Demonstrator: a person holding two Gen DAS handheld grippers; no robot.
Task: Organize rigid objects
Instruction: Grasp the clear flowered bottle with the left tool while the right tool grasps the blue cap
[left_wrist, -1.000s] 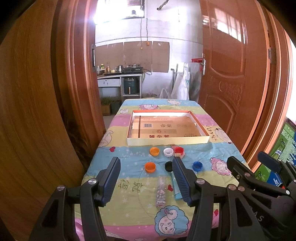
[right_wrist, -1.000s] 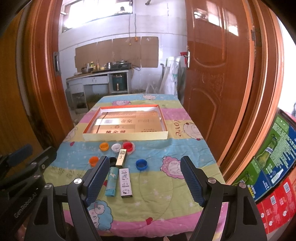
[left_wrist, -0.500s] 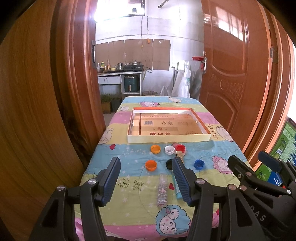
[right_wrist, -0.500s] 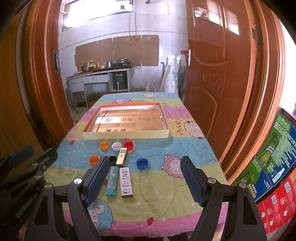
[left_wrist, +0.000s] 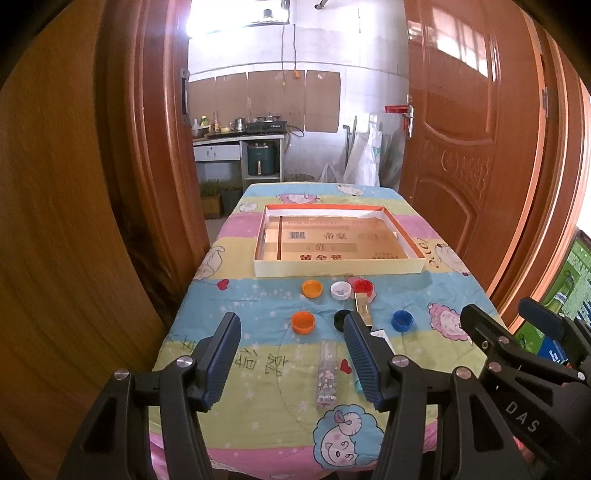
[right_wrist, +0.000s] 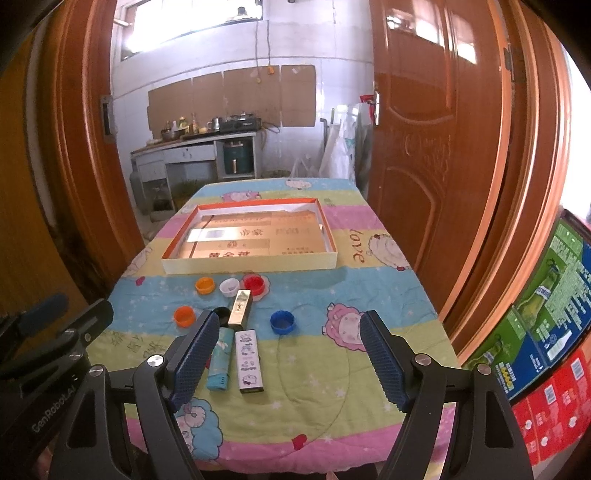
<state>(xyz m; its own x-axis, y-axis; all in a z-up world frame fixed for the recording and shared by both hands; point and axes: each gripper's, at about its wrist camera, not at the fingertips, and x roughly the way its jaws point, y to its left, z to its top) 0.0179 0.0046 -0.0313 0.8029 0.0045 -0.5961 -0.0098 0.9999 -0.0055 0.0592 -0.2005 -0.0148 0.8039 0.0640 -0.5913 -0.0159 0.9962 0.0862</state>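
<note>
Since a second ago almost nothing has moved: both grippers hang in the same place above the near edge of the table (right_wrist: 388, 295), and every object lies where it lay. The left gripper (left_wrist: 291, 356) has its jaws spread wide with nothing between them; the right gripper (right_wrist: 288, 360) is likewise spread and empty. On the cartoon-print cloth, a shallow box (right_wrist: 251, 264) sits toward the far end. Just in front of it stand an orange cap (right_wrist: 205, 285), a white cap (right_wrist: 229, 287) and a red cap (right_wrist: 254, 284) in a row. Nearer lie a second orange cap (right_wrist: 184, 316), a black cap (right_wrist: 221, 313), a gold box (right_wrist: 240, 306), a blue cap (right_wrist: 282, 321), a teal lighter (right_wrist: 219, 363) and a white lighter (right_wrist: 249, 360) side by side, and a clear tube (left_wrist: 327, 373).
</note>
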